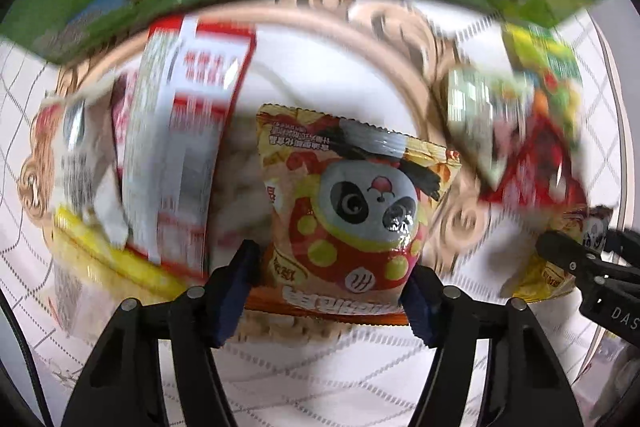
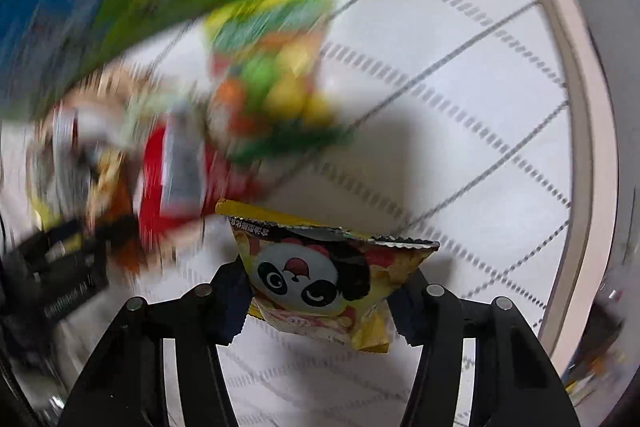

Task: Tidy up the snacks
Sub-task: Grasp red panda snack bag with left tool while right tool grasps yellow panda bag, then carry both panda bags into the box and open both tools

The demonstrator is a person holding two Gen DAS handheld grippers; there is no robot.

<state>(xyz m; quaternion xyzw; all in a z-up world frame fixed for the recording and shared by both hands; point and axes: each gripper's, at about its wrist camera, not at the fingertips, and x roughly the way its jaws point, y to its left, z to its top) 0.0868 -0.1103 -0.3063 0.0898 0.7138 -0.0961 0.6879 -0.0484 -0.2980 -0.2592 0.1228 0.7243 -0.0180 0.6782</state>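
Left gripper [image 1: 330,291] clamps orange panda packet [image 1: 352,211], right gripper [image 2: 322,301] clamps yellow panda packet [image 2: 320,279] (edge-pinched, heavy blur), either may slip mid-swing.

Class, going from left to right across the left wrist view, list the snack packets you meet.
Red-and-white packet → orange panda packet, held in the left gripper → green-and-red packet → yellow panda packet, held in the right gripper.
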